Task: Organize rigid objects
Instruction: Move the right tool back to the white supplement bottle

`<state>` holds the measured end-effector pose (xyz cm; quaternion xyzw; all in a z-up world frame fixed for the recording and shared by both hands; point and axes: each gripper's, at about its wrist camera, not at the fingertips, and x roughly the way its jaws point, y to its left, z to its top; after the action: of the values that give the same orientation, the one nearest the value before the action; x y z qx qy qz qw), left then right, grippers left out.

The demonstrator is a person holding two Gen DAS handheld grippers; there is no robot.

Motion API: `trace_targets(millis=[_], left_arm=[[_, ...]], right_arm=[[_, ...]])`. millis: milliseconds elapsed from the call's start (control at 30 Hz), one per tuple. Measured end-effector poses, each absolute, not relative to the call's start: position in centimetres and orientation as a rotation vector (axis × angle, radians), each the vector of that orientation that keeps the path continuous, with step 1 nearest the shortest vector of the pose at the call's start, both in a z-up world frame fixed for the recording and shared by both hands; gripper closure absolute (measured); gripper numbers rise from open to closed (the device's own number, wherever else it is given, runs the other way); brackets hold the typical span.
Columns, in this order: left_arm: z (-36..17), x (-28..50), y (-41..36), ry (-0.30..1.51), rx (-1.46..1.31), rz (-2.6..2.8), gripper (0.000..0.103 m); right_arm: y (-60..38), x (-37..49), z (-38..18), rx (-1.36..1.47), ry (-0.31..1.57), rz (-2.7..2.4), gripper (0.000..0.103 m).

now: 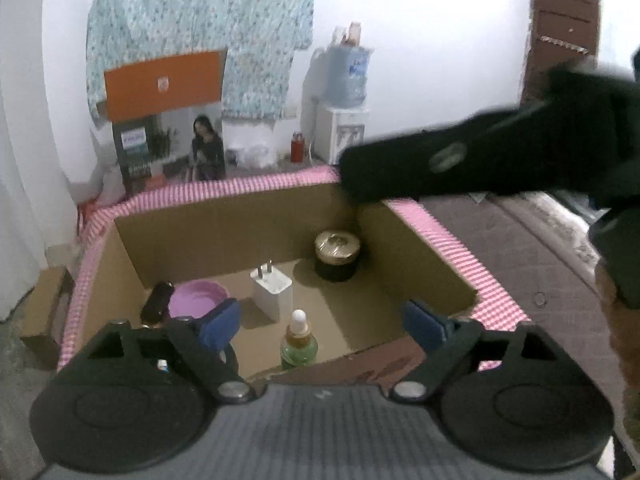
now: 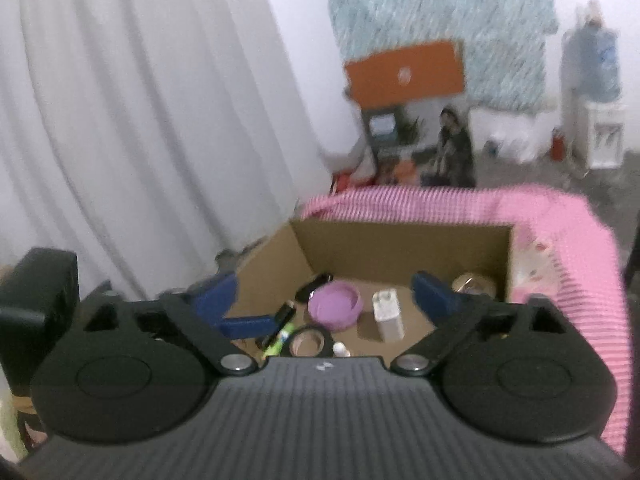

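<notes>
Two empty grippers over an open box.
Box (image 1: 168,236) holds charger (image 1: 271,290), purple bowl (image 1: 197,299), dropper bottle (image 1: 299,341), gold-lidded jar (image 1: 337,255); left gripper (image 1: 322,323) and right gripper (image 2: 325,293) fingers spread wide.

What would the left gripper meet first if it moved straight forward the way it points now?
Probably the green dropper bottle, which stands just ahead between the open fingers of the left gripper, inside the cardboard box. Depth is unclear.
</notes>
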<state>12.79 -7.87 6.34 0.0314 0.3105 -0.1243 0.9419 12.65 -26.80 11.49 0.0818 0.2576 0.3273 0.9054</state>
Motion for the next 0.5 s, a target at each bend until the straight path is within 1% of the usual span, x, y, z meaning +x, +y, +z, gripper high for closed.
trace_targets(millis=[100,200,333,500], left_arm=[[7.4,10.6,-7.5,0.599,0.071,-0.284,0.008],[7.9,8.8,-7.1,0.597,0.085,-0.312,0.007],[7.8,6.3,-5.8,0.602,0.093,-0.316,0.007],[7.0,4.1,-3.7,0.618,0.092,-0.273,0.007]], right_arm=[[-28.3,9.1,13.1,0.177,0.443,0.628,0.001],[-29.5,5.7,13.8,0.160,0.393,0.561,0.001],[-29.9,2.5,13.5,0.093,0.395,0.461,0.001],[-27.9,0.4,11.8,-0.094,0.424,0.306,0.001]])
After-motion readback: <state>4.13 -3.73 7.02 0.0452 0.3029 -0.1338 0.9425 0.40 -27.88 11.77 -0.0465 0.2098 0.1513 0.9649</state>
